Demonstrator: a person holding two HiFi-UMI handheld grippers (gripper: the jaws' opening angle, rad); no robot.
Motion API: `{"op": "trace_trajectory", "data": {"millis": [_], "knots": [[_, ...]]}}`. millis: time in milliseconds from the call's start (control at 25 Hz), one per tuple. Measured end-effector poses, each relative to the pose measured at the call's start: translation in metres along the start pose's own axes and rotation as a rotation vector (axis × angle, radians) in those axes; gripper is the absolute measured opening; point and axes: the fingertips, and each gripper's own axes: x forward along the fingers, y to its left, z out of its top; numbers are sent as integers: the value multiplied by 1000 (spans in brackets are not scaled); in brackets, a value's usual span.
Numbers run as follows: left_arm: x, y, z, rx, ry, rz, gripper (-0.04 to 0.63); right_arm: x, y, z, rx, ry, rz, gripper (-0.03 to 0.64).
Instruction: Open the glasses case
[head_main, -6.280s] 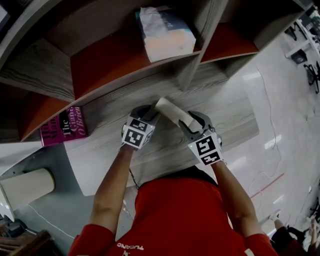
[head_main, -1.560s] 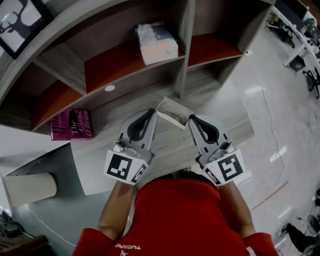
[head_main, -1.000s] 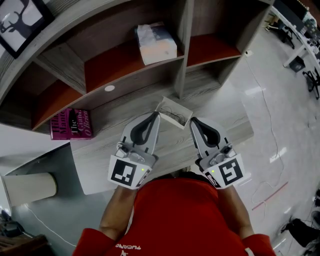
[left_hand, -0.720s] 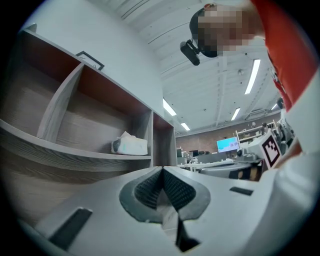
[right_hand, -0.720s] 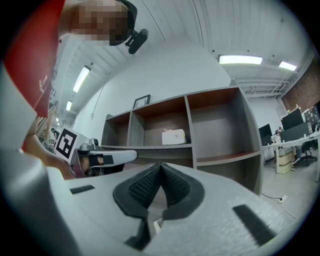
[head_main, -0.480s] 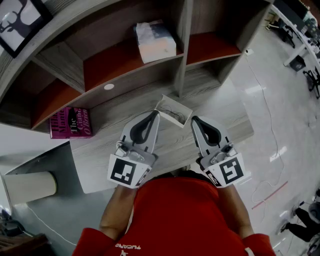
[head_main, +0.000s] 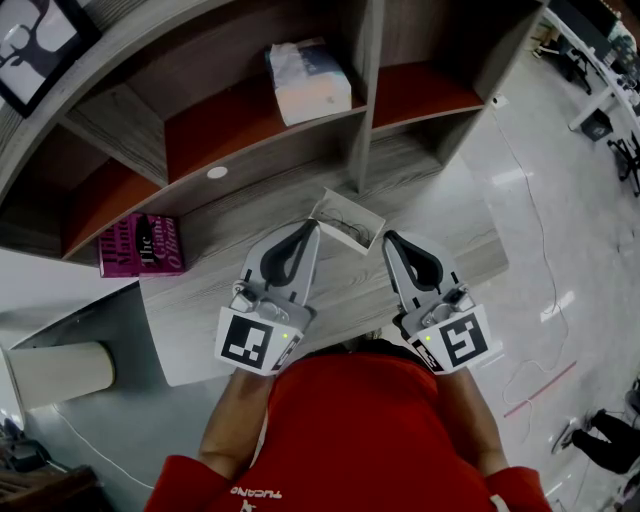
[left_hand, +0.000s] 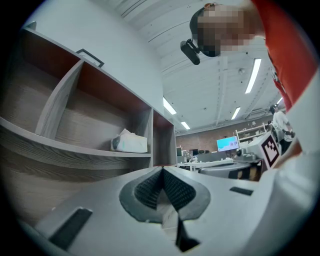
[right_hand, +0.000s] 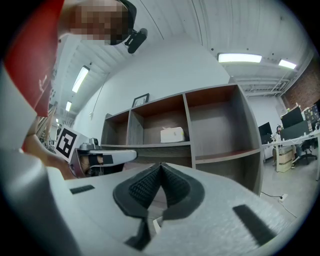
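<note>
The glasses case (head_main: 347, 220) lies open on the wooden counter (head_main: 440, 225), its pale lid folded back and something thin and dark inside. My left gripper (head_main: 314, 228) points at the case's left side, jaws shut and empty, tip just short of it. My right gripper (head_main: 388, 238) mirrors it at the case's right side, also shut with nothing held. In the left gripper view the ribbed pads (left_hand: 150, 189) meet at the tip of the left gripper (left_hand: 162, 170). In the right gripper view the right gripper (right_hand: 161, 165) is likewise closed tip to tip.
Open shelf compartments rise behind the counter; a tissue pack (head_main: 308, 82) sits in one. A pink book (head_main: 140, 245) lies at the left on the counter, and a small white disc (head_main: 217, 172) behind. A beige cylinder (head_main: 60, 375) stands on the floor at lower left.
In the earliest frame both grippers held the closed case between them; now it lies open on the counter and the grippers have drawn back. Over the last second nothing moved.
</note>
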Motion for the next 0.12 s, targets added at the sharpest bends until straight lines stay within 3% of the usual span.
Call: {"op": "trace_trajectory", "data": {"millis": [120], "knots": [[1, 1, -1, 0, 1, 0, 9, 0, -2, -1, 1, 0, -2, 3]]}}
